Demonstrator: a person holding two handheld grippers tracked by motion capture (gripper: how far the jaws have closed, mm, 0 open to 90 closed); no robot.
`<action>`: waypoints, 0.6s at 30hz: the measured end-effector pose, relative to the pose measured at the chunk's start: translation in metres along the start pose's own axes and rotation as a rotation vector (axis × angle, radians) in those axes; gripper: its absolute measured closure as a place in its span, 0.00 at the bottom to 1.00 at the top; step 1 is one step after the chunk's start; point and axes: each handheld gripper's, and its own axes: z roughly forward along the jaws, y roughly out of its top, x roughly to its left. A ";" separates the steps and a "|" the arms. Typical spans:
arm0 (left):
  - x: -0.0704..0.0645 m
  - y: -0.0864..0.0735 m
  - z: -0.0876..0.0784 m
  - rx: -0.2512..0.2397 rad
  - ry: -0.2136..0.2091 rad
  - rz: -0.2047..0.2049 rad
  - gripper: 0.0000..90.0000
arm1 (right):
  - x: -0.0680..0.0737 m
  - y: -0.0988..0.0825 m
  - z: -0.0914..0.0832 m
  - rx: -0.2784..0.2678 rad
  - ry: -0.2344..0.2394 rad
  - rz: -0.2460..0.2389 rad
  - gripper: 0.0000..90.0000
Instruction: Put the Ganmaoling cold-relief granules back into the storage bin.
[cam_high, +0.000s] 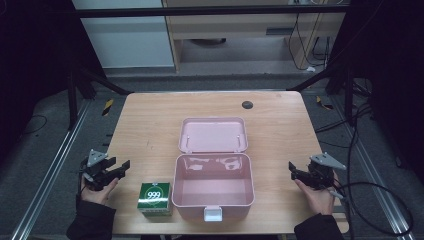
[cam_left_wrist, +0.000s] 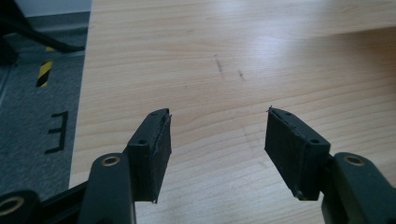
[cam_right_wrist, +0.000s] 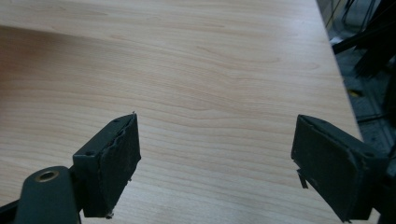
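Note:
A pink plastic box (cam_high: 213, 187) stands open at the front middle of the wooden table (cam_high: 150, 125), its lid (cam_high: 213, 134) laid back flat behind it and its inside bare. A green carton marked 999 (cam_high: 155, 198) sits just left of the box. My left gripper (cam_high: 121, 166) is held at the table's left edge, open, nothing between its jaws (cam_left_wrist: 217, 135). My right gripper (cam_high: 292, 169) hovers near the right edge, open wide over bare wood (cam_right_wrist: 215, 140).
A small dark round disc (cam_high: 247, 105) lies near the table's far edge. Metal rails and black frame legs flank the table on both sides. Cables (cam_high: 380, 195) trail on the floor at the right. A cabinet stands beyond the table.

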 end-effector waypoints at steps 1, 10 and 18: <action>-0.001 0.001 -0.001 0.003 -0.010 0.017 0.44 | 0.000 0.000 0.000 0.006 0.001 -0.002 0.17; -0.014 0.025 -0.012 0.002 -0.181 0.010 0.36 | 0.004 0.000 -0.003 -0.009 -0.003 -0.031 0.16; -0.021 0.039 -0.021 0.018 -0.275 0.057 0.33 | 0.006 0.002 -0.004 -0.010 0.011 -0.028 0.15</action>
